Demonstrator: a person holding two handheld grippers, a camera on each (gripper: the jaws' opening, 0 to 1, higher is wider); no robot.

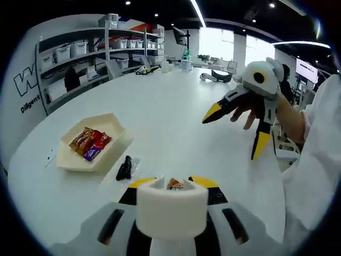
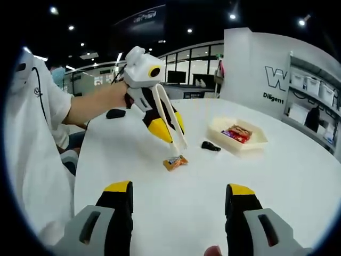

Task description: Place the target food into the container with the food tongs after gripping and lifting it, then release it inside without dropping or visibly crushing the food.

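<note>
A small orange snack packet [image 2: 175,162] lies on the white table [image 2: 277,181]. In the left gripper view the packet [image 1: 174,184] shows between the arms of the white food tongs [image 1: 171,210]. My left gripper [image 1: 173,188] is shut on those tongs. Seen from the right gripper view, the left gripper [image 2: 160,127] holds the tongs [image 2: 169,118] pointing down, their tips just above and right of the packet. A cream tray [image 1: 114,121] [image 2: 257,143] holds several snack packets. My right gripper [image 2: 179,191] [image 1: 237,130] is open and empty, above the table.
A black item in clear wrap [image 1: 124,168] [image 2: 210,146] lies between the tray and the packet. Shelves with bins [image 1: 80,53] stand beyond the table's far left. A person in white sleeves [image 2: 37,122] stands at the table edge. Small items [image 1: 216,76] sit far back.
</note>
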